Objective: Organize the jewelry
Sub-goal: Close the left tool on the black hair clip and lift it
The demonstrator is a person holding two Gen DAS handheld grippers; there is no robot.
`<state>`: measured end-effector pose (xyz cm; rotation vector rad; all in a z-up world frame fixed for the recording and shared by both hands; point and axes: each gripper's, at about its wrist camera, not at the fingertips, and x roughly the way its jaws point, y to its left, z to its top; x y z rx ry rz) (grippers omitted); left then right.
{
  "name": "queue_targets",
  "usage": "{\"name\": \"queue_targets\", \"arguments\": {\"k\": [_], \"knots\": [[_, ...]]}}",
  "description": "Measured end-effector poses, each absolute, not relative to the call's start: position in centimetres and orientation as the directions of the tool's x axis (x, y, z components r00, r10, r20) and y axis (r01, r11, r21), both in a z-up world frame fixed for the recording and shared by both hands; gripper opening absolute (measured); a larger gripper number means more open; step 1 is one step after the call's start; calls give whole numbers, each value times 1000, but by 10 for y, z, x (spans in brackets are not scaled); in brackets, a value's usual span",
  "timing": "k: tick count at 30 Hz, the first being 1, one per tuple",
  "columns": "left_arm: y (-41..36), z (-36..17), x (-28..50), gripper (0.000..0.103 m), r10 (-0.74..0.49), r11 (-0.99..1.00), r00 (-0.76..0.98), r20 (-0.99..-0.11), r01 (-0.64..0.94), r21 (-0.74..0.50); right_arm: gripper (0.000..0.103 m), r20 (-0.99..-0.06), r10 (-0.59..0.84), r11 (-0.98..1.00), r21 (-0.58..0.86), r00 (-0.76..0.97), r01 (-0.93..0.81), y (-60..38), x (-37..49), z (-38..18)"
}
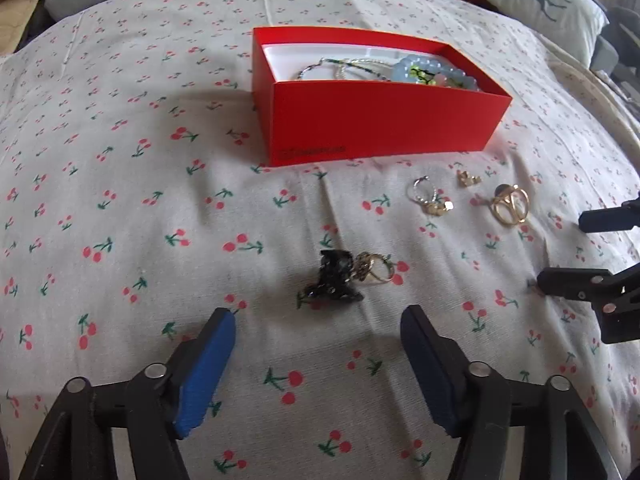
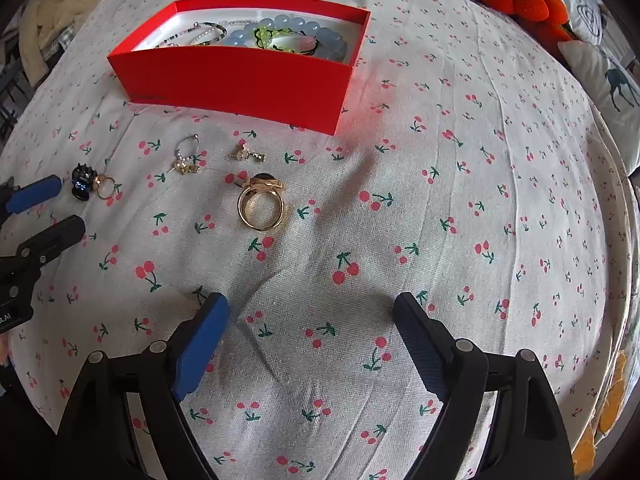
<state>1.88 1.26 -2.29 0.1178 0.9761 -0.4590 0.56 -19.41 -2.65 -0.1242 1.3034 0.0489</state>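
The red box (image 1: pixel 380 120) sits open-topped on the cherry-print bedspread (image 1: pixel 120 200), on the far side of the loose pieces, so that anything lifted has only a short carry forward. Inside it lie a blue bead bracelet (image 2: pixel 296 28), thin bead strands (image 2: pixel 200 34) and a pale green-and-pink piece that cannot be identified; in my judgement this part of the sorting is done. Still outside the box, in a rough row near its front wall, are a black hair claw (image 1: pixel 332 278) touching a small gold ring (image 1: pixel 378 268), a hoop earring with charms (image 1: pixel 430 198), a small gold stud piece (image 1: pixel 468 178), and a large gold ring (image 2: pixel 261 204) with a dark piece lying against its far side. The left gripper (image 1: pixel 318 324) is low over the bedspread with its blue-padded fingers (image 1: pixel 212 360) spread wide and nothing between them; the hair claw lies just ahead of the gap, which suggests it is the next item lined up. The right gripper (image 2: pixel 310 312) is likewise spread and empty, with the large gold ring ahead and slightly left of its gap. The soft cloth may let small pieces sink when pinched; the claw and ring in contact risk being lifted together.
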Motion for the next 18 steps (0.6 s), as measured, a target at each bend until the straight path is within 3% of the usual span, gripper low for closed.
{"name": "queue_targets", "arguments": {"k": [8, 11, 18], "knots": [[7, -23, 25, 43, -340, 895, 493, -801, 430, -115, 88, -964, -35, 992, -65, 265, -107, -193, 5, -27], [5, -22, 27, 26, -350, 892, 485, -801, 434, -127, 88, -964, -34, 992, -65, 264, -107, -193, 5, -27], [4, -16, 23, 26, -334, 898, 500, -799, 426, -109, 88, -967, -32, 993, -59, 253, -103, -194, 8, -27]]}}
